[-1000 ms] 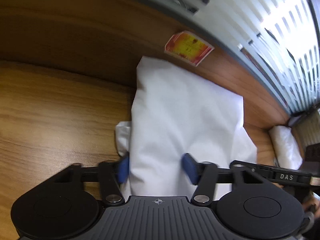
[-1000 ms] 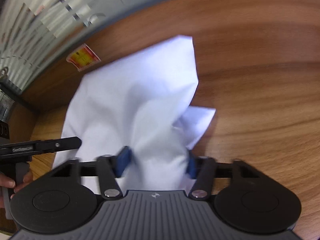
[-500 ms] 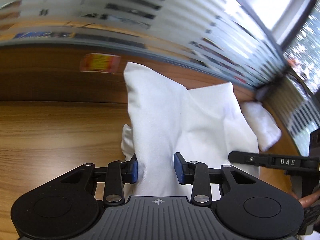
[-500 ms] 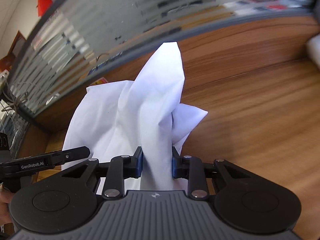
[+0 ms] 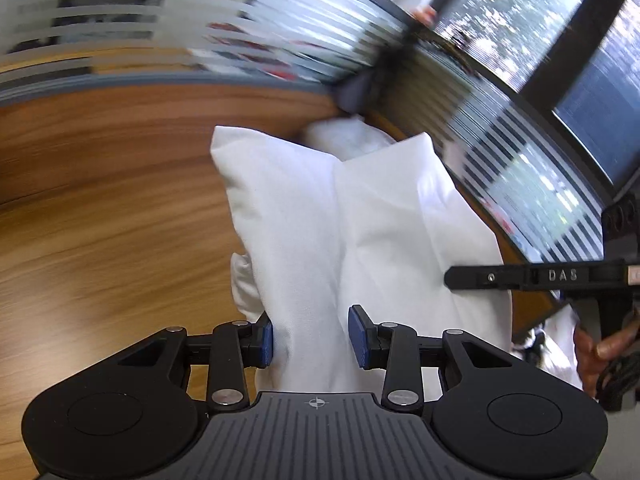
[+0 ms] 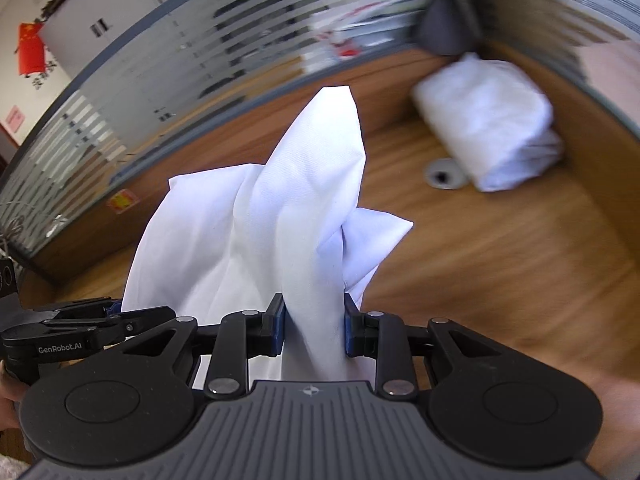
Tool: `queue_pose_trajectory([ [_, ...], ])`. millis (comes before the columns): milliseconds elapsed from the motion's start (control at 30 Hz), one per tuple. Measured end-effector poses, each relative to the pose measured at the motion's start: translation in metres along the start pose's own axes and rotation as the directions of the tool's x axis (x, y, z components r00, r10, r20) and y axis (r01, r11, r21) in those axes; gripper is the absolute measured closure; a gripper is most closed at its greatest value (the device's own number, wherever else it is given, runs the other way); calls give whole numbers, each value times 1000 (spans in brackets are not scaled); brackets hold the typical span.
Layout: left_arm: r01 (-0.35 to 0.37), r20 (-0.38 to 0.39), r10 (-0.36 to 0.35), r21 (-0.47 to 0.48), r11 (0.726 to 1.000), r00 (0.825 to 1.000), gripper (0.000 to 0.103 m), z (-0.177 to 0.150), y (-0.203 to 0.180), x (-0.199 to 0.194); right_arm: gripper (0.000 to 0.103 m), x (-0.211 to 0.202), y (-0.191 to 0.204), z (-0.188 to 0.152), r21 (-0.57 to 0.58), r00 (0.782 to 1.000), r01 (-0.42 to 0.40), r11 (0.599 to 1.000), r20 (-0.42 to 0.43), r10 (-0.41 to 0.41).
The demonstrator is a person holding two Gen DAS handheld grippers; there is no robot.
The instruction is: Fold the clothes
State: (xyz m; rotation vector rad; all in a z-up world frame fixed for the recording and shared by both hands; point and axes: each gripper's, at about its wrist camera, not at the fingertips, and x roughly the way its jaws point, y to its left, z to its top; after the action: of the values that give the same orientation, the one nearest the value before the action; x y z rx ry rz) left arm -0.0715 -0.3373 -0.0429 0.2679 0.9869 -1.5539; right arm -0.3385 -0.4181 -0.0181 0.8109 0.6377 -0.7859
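My left gripper [image 5: 311, 336] has a bunched fold of the white garment [image 5: 320, 232] between its blue pads. The left pad [image 5: 267, 338] lies against the cloth; the right pad [image 5: 358, 336] stands at the fold's edge, and whether it presses cannot be determined from the left wrist view. The jaws are partly closed, about a third of their travel apart.

My right gripper [image 6: 314, 330] is clamped on a second bunch of the same garment [image 6: 304, 208]. Both blue pads press the cloth from either side, and the jaws are narrowly set.

The garment hangs forward from both grips over the wooden desk [image 6: 500, 264]. In the right wrist view one fold rises to a point at the far end, with a loose corner spreading to the right. The left gripper appears at the near left of that view [image 6: 80, 332]; the right gripper's arm, marked DAS, appears at the right of the left wrist view [image 5: 532, 276], with my hand [image 5: 600, 344] below it.

A folded white bundle [image 6: 488, 120] lies at the far right corner of the desk, against the striped glass partition [image 6: 168, 80], well apart from the held garment. A round cable port [image 6: 444, 174] sits just beside it.
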Motion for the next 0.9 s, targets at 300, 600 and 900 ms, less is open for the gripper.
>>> queue_pose_trajectory([
  [300,-17,-62,15,-38,999,998,64,3,-93,117,71,-15,-148,61,-103,993,51,993,-98,-61],
  [600,-75,-162,52,-142,987,985,64,-1,-128,205,66,26,-223,90,-230,968,130,964,-182,-174],
  [900,-91,-195,65,-128,988,979,62,1,-135,222,44,18,-203,76,-412,952,260,873,-44,-304],
])
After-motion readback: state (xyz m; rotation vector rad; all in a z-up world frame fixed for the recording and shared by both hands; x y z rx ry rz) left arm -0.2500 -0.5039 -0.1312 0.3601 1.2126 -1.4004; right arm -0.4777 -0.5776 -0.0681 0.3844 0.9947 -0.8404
